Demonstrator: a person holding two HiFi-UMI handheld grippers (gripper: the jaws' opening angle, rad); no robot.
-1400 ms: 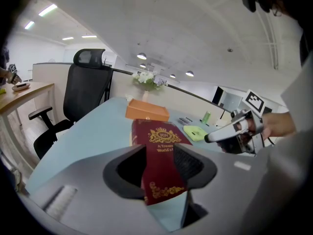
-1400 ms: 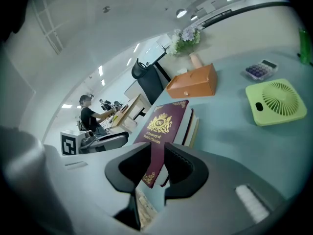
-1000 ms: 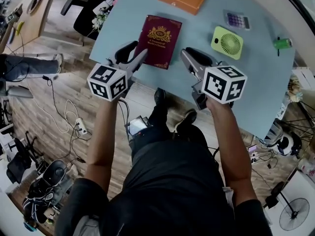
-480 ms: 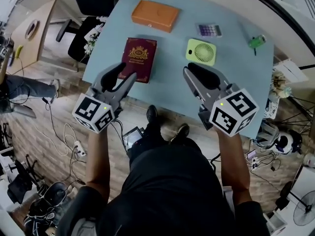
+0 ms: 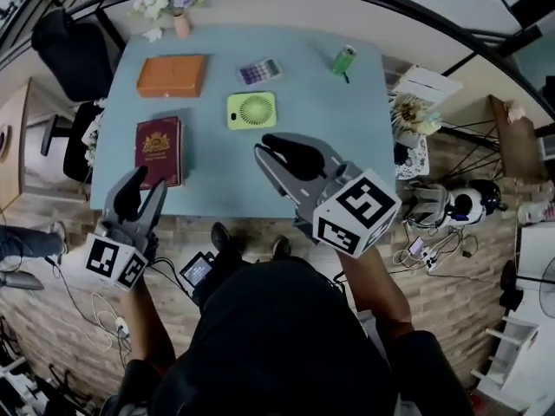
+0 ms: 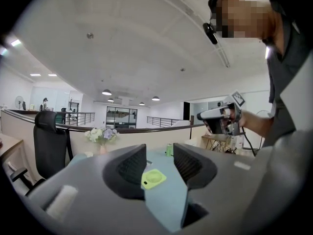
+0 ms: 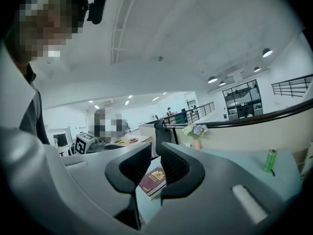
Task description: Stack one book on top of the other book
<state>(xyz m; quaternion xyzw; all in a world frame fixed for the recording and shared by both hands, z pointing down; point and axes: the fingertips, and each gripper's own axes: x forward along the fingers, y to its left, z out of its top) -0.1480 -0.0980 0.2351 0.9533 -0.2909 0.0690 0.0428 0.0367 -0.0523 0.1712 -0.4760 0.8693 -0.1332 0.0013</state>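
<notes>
Above the near edge of the table (image 5: 334, 137), I am holding my left tongs (image 6: 159, 153) slightly parted and my right tongs (image 7: 156, 153) closed, both empty and lifted clear, probably so as to nudge nothing, while the maroon book (image 5: 159, 150) and the orange book (image 5: 172, 74) are lying apart, unstacked.

Pale blue table (image 5: 368, 102) below me, wood-plank floor (image 5: 52, 319) all around it. Black office chair (image 5: 61, 46) off the table's far-left corner. White ceiling overhead, round lights (image 6: 106, 92) glowing, dark railing (image 7: 274, 115) beyond the far edge.
</notes>
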